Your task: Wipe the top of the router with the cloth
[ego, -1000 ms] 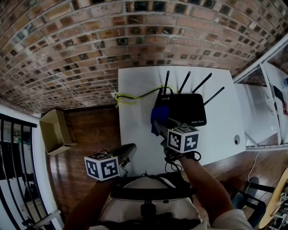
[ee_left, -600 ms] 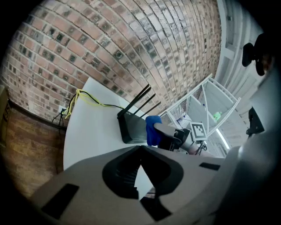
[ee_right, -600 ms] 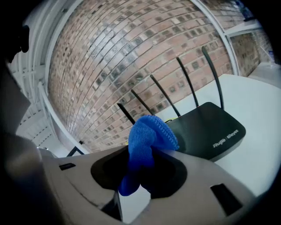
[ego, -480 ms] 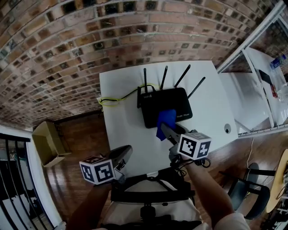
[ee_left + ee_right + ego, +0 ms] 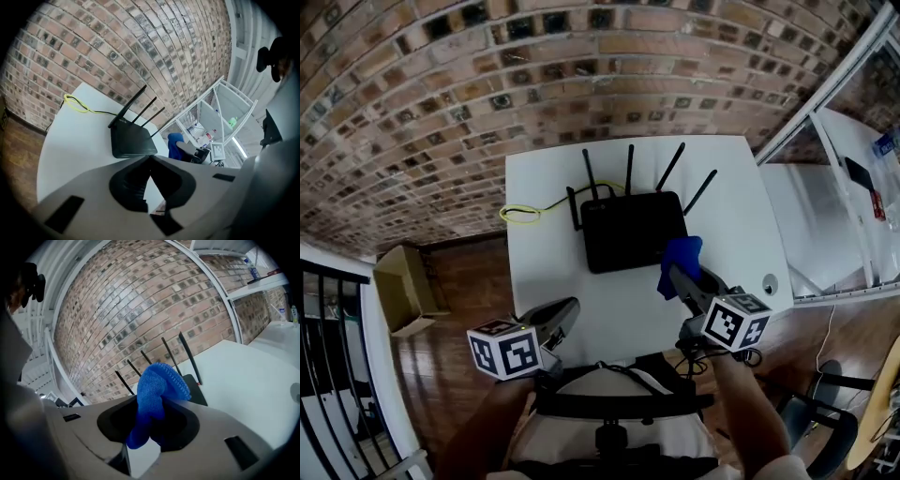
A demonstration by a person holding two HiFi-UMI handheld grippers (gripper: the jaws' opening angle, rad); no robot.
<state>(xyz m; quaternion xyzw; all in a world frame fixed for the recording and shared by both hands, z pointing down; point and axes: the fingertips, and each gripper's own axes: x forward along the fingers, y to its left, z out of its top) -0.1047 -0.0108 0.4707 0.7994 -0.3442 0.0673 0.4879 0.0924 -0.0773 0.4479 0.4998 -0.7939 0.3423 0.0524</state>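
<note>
The black router point(image 5: 630, 232), its antennas pointing toward the brick wall, lies on the white table point(image 5: 544, 178). My right gripper point(image 5: 675, 275) is shut on the blue cloth point(image 5: 681, 261), which bunches between its jaws point(image 5: 157, 392). It holds the cloth at the router's near right corner; whether they touch I cannot tell. In the right gripper view the router point(image 5: 195, 388) shows just behind the cloth. My left gripper point(image 5: 566, 309) is shut and holds nothing, near the table's front edge. In the left gripper view the router point(image 5: 133, 141) lies ahead and the cloth point(image 5: 175, 144) to its right.
A yellow cable point(image 5: 521, 214) runs from the router's back to the table's left edge. A round cable hole point(image 5: 770, 281) sits near the table's right edge. A cardboard box point(image 5: 399, 292) stands on the wooden floor at left. A white shelf unit point(image 5: 848, 211) adjoins on the right.
My right gripper has carried the blue cloth from the router's near left side across its front to the near right corner. The left gripper has barely moved.
</note>
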